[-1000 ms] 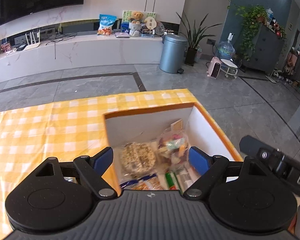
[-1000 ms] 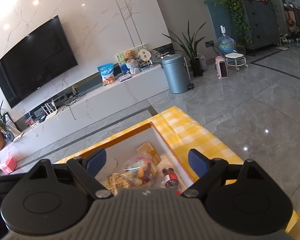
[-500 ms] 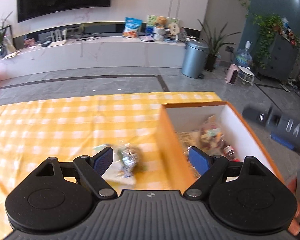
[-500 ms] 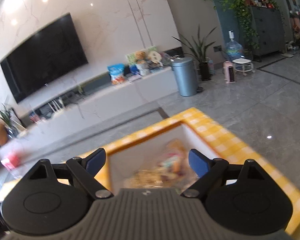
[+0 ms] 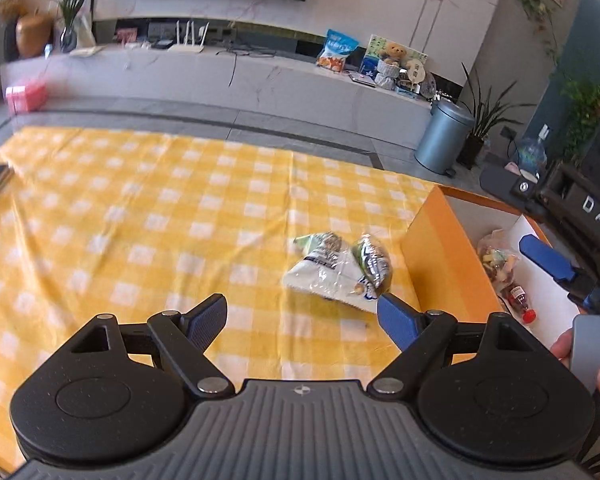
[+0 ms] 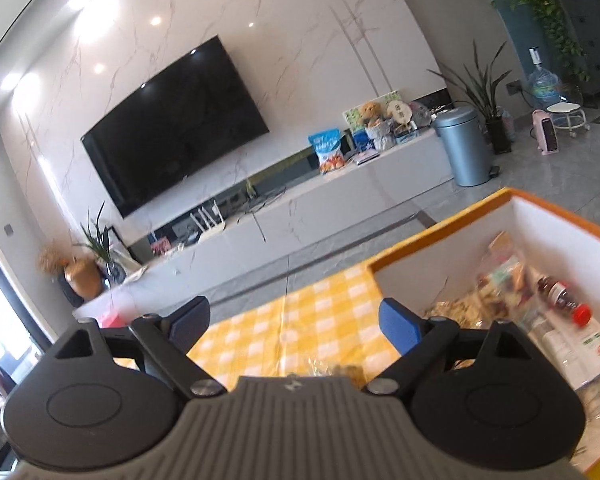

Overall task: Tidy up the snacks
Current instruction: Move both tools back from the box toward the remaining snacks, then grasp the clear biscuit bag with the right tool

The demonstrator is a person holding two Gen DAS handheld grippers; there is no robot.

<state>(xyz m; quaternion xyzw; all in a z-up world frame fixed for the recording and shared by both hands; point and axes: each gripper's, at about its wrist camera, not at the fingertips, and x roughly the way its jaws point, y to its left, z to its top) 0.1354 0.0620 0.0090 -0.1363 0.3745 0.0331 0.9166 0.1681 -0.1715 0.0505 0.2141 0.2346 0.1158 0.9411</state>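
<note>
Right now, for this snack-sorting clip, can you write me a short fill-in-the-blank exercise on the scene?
1. The snack packets still outside the box lie on a checked cloth coloured white and ____.
2. The orange box has walls that are ____ inside.
3. The small bottle in the box has a ____ cap.
4. The left hand-held gripper holds ____.

Missing words: yellow; white; red; nothing

What I can't see well

The orange box [image 5: 440, 256] is cut off at my left camera's right edge. The snack bags in the box [image 6: 500, 280] look blurry in my right view. My right gripper's body hides the small packet [image 6: 332, 370] below it.
</note>
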